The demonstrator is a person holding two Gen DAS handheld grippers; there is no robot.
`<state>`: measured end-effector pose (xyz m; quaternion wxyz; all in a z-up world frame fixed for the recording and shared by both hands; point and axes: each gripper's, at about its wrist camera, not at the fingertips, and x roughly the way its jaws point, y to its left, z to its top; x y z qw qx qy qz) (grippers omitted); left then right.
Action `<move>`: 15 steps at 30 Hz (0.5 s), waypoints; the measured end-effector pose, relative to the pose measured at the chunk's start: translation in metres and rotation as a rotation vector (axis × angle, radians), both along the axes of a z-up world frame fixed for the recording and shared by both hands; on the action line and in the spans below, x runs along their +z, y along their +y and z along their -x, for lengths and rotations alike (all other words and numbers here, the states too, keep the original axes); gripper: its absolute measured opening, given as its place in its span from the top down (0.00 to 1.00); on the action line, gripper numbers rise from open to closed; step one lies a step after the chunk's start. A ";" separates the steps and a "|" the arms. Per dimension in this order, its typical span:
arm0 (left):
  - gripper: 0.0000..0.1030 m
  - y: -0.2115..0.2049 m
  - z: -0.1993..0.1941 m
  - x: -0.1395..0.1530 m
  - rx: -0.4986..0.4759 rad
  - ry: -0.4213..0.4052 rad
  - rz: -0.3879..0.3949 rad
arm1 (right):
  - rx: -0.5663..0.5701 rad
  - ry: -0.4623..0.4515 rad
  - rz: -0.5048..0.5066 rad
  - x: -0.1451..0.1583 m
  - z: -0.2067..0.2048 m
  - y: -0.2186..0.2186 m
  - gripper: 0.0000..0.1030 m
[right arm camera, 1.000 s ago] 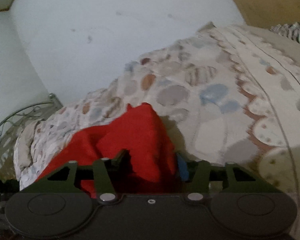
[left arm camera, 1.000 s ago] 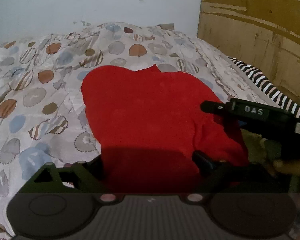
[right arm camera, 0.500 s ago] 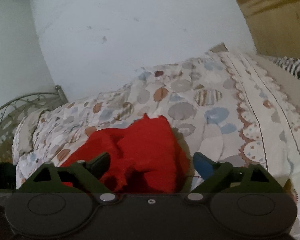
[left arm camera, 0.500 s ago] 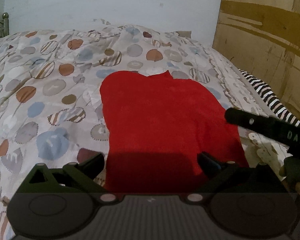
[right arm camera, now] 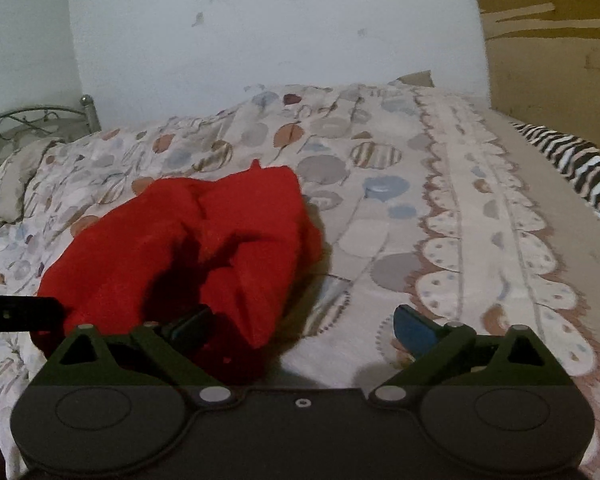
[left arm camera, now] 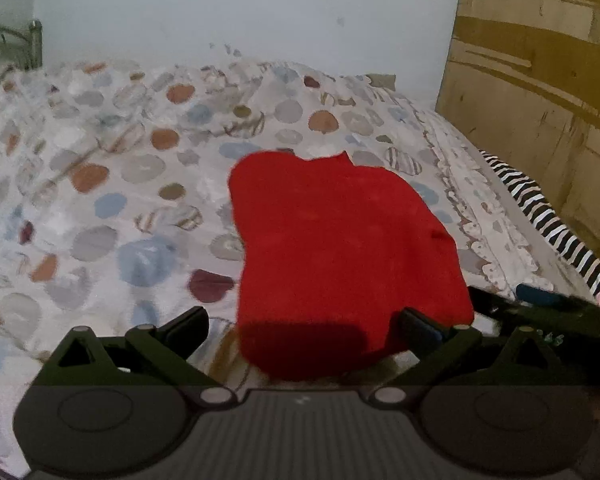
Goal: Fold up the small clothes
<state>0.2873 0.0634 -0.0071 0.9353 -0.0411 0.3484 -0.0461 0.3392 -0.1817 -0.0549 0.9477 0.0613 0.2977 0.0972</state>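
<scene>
**One red garment on the bed, both grippers spread wide**

There are two grippers, one red garment, one patterned bedspread, one striped cloth and one metal bed frame in sight.

Nearest in the left wrist view, the left gripper (left arm camera: 302,326) has its jaws spread wide, with nothing pinched between them. The near hem of the red garment (left arm camera: 340,248) lies in the gap between the two fingers; its right corner sits just beside the right finger, though whether they touch I cannot tell. At the right edge of that view the other tool shows as a dark bar with a blue pad, just beside the garment's right corner.

In the right wrist view, the right gripper (right arm camera: 302,326) is likewise spread wide and holds nothing. Its left finger lies against the near edge of the red garment (right arm camera: 188,256), which is bunched into rumpled folds here; its right finger, with a blue pad, is over bare bedspread (right arm camera: 440,208), apart from the cloth.

The garment rests on the bedspread (left arm camera: 112,200), which is pale with round blue, brown and grey spots and a scalloped border along its right side. Farther right, a black-and-white striped cloth (left arm camera: 548,220) lies along the bed edge beside a wooden panel (left arm camera: 540,80). At the far left a metal bed frame (right arm camera: 32,120) stands against the white wall (right arm camera: 260,32).
</scene>
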 end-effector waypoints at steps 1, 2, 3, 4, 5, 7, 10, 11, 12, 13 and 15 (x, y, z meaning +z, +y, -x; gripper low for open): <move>0.01 0.000 0.008 0.005 0.004 -0.013 -0.012 | 0.000 -0.011 -0.005 0.004 0.006 -0.001 0.06; 0.01 0.000 0.015 0.010 0.008 -0.029 -0.016 | 0.000 -0.026 -0.010 0.009 0.012 -0.002 0.05; 0.01 -0.001 0.022 0.015 0.010 -0.044 -0.015 | 0.001 -0.044 -0.013 0.014 0.018 -0.002 0.03; 0.01 -0.001 0.031 0.021 0.014 -0.065 -0.012 | 0.003 -0.065 -0.014 0.021 0.025 -0.001 0.02; 0.01 -0.001 0.039 0.026 0.019 -0.083 -0.009 | 0.005 -0.088 -0.013 0.028 0.033 0.000 0.01; 0.01 0.000 0.055 0.037 0.035 -0.123 -0.001 | 0.014 -0.129 -0.009 0.043 0.046 0.001 0.01; 0.01 0.001 0.080 0.053 0.058 -0.175 0.008 | 0.026 -0.191 0.003 0.063 0.070 0.003 0.01; 0.01 0.002 0.089 0.057 0.063 -0.192 0.009 | 0.030 -0.213 0.005 0.070 0.080 0.004 0.01; 0.01 0.003 0.096 0.062 0.068 -0.207 0.008 | 0.032 -0.233 0.008 0.076 0.089 0.004 0.01; 0.01 0.003 0.105 0.066 0.071 -0.222 0.005 | 0.033 -0.255 0.012 0.083 0.099 0.005 0.01; 0.00 0.004 0.121 0.073 0.075 -0.248 -0.003 | 0.032 -0.288 0.015 0.093 0.117 0.004 0.01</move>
